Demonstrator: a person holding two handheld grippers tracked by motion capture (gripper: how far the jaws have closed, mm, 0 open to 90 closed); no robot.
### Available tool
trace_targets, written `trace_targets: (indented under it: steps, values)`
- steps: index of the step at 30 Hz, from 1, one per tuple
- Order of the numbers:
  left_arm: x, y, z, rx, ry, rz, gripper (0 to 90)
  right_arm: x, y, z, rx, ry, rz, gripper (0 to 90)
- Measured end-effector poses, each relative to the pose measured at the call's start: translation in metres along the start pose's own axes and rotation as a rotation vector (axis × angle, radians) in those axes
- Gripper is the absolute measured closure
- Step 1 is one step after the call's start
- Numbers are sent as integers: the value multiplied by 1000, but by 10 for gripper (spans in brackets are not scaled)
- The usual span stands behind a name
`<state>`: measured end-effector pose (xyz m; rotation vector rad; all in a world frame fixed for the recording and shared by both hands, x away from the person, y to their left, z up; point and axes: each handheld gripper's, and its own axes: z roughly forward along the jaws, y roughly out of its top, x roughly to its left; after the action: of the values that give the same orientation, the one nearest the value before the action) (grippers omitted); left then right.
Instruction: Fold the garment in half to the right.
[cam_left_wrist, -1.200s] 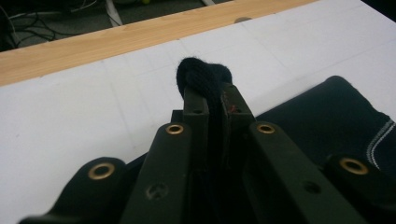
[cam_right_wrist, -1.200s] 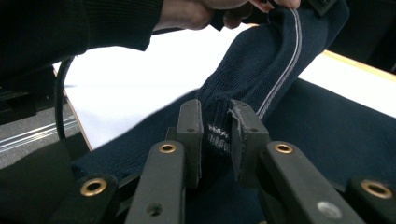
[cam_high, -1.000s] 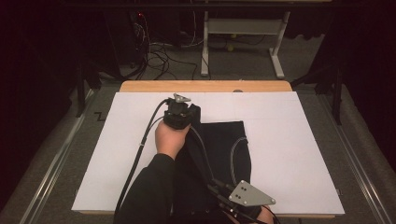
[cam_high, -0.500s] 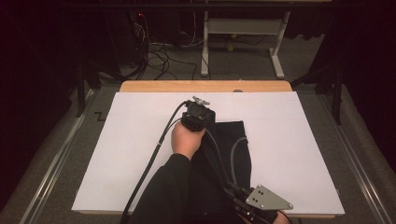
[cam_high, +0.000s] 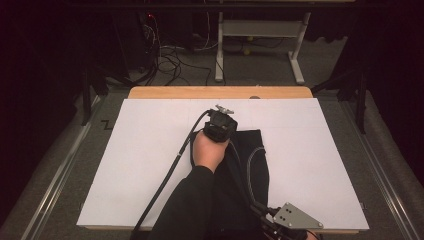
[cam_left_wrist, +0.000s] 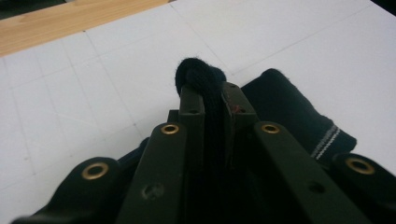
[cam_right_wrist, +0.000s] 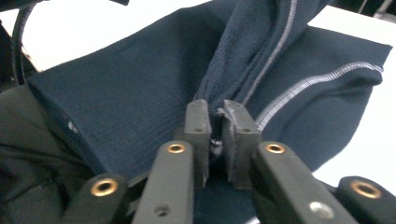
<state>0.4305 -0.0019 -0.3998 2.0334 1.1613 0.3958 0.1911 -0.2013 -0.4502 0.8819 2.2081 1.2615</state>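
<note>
1. Garment (cam_high: 250, 165): dark navy knit cloth with pale stitched seam lines, spread on the white table surface (cam_high: 150, 165) right of centre, running from mid-table toward the near edge.

2. Left gripper (cam_high: 221, 125): held in the person's left hand (cam_high: 210, 152) at the far end of the garment. In the left gripper view its jaws stand nearly together, pinching a bunched fold of the cloth (cam_left_wrist: 201, 79) that bulges out above the fingertips (cam_left_wrist: 191, 100). A folded edge of cloth with a white stitched band (cam_left_wrist: 327, 140) lies just beside the jaws on the table.

3. Right gripper (cam_high: 280, 227): at the near edge of the table, grey three-cornered plate (cam_high: 296, 217) on top, over the near end of the garment. In the right gripper view the jaws have just been closing and now stand narrowly apart, clamped on a raised ridge of the cloth (cam_right_wrist: 243, 70) between the pads (cam_right_wrist: 196, 121). A seam line runs up the ridge away from the jaws.

4. Cable (cam_high: 165, 185): black, trails from the left gripper toward the near-left edge of the table.

5. Containers: the garment lies on the bare white surface; nothing encloses it. A wooden strip (cam_high: 220, 92) borders the far side of the table.

6. Sleeve (cam_high: 190, 210): dark, overlaps the garment's left side in the high view.
</note>
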Motion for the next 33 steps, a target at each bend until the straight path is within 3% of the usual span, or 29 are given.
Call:
trace_targets:
  steps: [3,14,17,22,25,30,33]
  values:
    - [-6,0,6,6,-10,9,770,-6,-4,-3,7,-16,31,871]
    - [-32,11,21,-3,-53,34,764,-8,-5,-8,-9,-14,46,876]
    - [-35,13,21,-20,-61,36,726,-8,-5,-8,-9,-13,44,876]
    - [-39,16,16,-79,-84,49,547,-9,-5,-8,-16,-15,46,876]
    - [-40,16,12,-91,-90,57,495,-9,-4,-8,-18,-17,48,876]
    - [-34,9,3,-107,-85,59,400,-9,-4,-6,-15,-16,40,876]
    - [-25,-2,-4,-110,-109,44,389,-8,-3,-4,-13,-17,33,881]
